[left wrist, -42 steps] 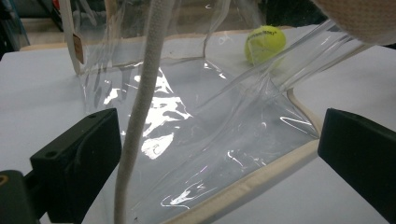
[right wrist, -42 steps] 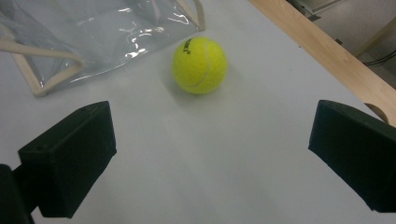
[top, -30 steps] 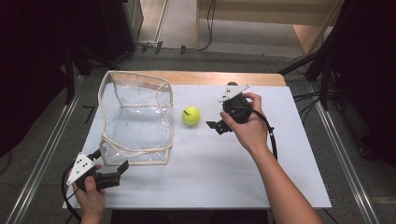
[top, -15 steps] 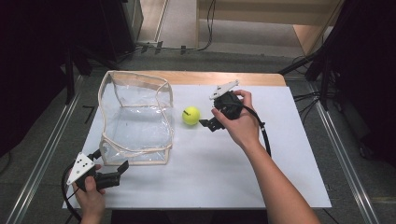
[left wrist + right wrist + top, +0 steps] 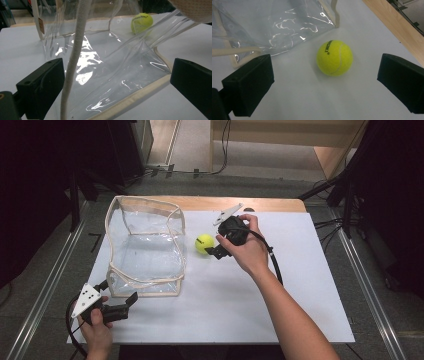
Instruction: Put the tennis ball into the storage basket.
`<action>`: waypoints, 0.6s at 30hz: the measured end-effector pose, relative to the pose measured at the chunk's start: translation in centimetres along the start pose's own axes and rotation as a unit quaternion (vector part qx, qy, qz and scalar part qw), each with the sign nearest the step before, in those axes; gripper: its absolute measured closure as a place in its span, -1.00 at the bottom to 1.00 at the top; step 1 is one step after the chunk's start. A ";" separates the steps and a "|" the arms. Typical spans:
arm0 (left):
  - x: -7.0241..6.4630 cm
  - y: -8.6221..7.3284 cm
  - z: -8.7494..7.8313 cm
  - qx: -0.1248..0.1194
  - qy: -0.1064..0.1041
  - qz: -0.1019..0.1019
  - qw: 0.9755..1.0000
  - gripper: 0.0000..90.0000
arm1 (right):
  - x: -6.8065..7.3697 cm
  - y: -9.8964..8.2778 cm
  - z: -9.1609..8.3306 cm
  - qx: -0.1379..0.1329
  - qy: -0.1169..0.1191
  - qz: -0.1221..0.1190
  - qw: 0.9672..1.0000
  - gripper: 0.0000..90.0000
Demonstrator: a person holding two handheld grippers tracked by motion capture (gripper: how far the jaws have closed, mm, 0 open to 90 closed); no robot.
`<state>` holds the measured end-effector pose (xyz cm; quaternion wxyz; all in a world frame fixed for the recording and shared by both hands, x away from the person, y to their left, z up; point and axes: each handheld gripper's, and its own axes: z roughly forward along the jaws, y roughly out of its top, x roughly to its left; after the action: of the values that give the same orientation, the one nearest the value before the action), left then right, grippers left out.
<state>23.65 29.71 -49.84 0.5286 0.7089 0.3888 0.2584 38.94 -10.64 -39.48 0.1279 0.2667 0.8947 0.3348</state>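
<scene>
A yellow tennis ball (image 5: 204, 243) lies on the white table sheet, just right of a clear plastic bag (image 5: 145, 245) with cream trim that stands open. My right gripper (image 5: 214, 248) is open beside the ball's right side. In the right gripper view the ball (image 5: 334, 58) sits a short way ahead between the spread jaws of that gripper (image 5: 327, 77), untouched, with the bag (image 5: 274, 25) behind it. My left gripper (image 5: 119, 292) is open at the bag's near left corner. In the left gripper view the bag (image 5: 100, 65) and its cord handle (image 5: 75, 50) lie just ahead of this gripper (image 5: 117, 75), and the ball (image 5: 141, 23) shows beyond.
The white sheet (image 5: 300, 295) covers the table, and a wooden strip (image 5: 270, 204) shows along the far edge. Metal rails (image 5: 45, 285) run down both sides of the table. A black cable (image 5: 272, 262) trails from the right gripper along the forearm.
The right gripper has moved left and closer to the tennis ball. The left gripper and the bag have stayed where they were.
</scene>
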 end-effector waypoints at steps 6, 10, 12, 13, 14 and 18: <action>0.0 0.0 0.0 0.000 0.000 0.000 1.000 -1.00 | 0.1 0.7 1.3 0.013 0.006 -0.009 1.000 -1.00; 0.0 0.0 0.0 -0.001 -0.001 -0.001 1.000 -1.00 | 0.1 1.2 1.9 0.019 0.008 -0.016 1.000 -1.00; 0.0 0.0 0.0 -0.001 -0.001 -0.001 1.000 -1.00 | 0.2 1.4 2.2 0.022 0.008 -0.014 1.000 -1.00; 0.0 0.0 0.0 0.000 -0.001 -0.001 1.000 -1.00 | 0.2 1.5 2.3 0.024 0.009 -0.016 1.000 -1.00; 0.0 0.0 0.0 -0.001 -0.001 -0.001 1.000 -1.00 | 0.2 1.5 2.5 0.026 0.010 -0.015 1.000 -1.00; 0.0 0.0 0.0 -0.001 -0.001 -0.002 1.000 -1.00 | 0.2 1.9 3.3 0.035 0.013 -0.018 0.999 -1.00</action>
<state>23.70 29.73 -49.84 0.5301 0.7083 0.3892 0.2567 40.87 -7.60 -40.69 0.1133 0.2505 0.9120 0.3045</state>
